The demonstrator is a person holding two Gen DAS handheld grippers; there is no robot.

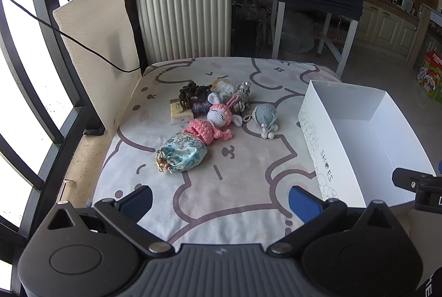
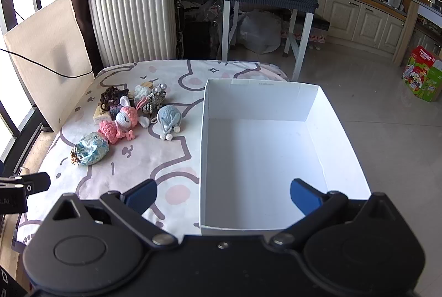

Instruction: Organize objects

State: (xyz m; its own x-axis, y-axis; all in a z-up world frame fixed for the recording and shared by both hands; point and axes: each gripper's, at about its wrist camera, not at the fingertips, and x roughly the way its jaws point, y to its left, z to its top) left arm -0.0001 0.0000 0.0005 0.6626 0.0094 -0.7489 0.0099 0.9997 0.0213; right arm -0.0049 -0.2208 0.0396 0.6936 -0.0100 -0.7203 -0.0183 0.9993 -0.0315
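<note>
Toys [image 1: 212, 117] beyond tilted, wide tongs [image 1: 221, 203]

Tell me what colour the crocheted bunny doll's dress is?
Pink. The crocheted bunny doll shows best in the left wrist view.

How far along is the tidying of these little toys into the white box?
Nothing done yet: the white box is empty. Nothing in hand: left claw and right claw are open. Left: the blue pouch, pink doll, blue crochet toy and the pile behind.
</note>
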